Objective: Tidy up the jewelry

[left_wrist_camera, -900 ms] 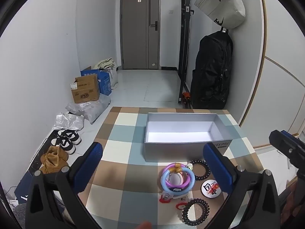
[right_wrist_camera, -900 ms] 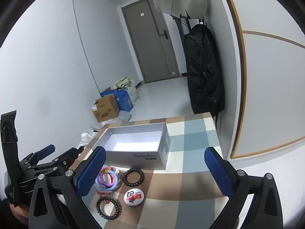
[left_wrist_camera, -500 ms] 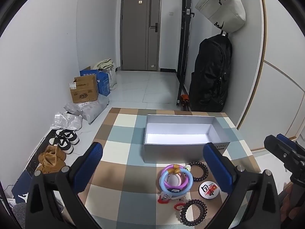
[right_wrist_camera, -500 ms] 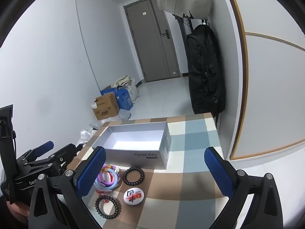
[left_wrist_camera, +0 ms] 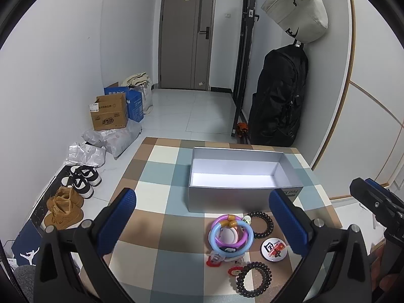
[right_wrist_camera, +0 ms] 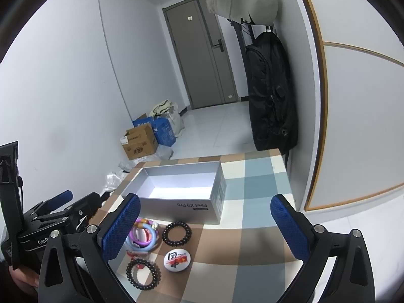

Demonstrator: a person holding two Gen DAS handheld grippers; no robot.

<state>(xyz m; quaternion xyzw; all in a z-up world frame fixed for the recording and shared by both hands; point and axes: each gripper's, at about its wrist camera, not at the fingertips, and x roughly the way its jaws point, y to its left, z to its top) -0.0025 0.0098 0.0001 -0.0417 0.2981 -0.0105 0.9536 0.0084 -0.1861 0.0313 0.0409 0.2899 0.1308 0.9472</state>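
Observation:
An empty grey box (left_wrist_camera: 242,199) (right_wrist_camera: 176,208) stands on the checked table. In front of it lie a pile of blue, purple and pink rings (left_wrist_camera: 231,236) (right_wrist_camera: 142,236), two black bead bracelets (left_wrist_camera: 261,224) (left_wrist_camera: 253,279) (right_wrist_camera: 176,233) (right_wrist_camera: 143,274), a small red piece (left_wrist_camera: 233,270) and a round white badge (left_wrist_camera: 275,248) (right_wrist_camera: 176,258). My left gripper (left_wrist_camera: 202,227) is open and empty, held above the table's near edge. My right gripper (right_wrist_camera: 205,229) is open and empty, above the table to the right of the jewelry.
The table (left_wrist_camera: 156,176) stands against the right wall. On the floor to the left lie shoes (left_wrist_camera: 63,209), plastic bags and cardboard boxes (left_wrist_camera: 109,115). A black backpack (left_wrist_camera: 277,96) and a beige bag (left_wrist_camera: 298,10) hang on the wall behind the table.
Both grippers have drawn back and up a little, so the box and jewelry sit slightly farther from the cameras. Nothing on the table has moved.

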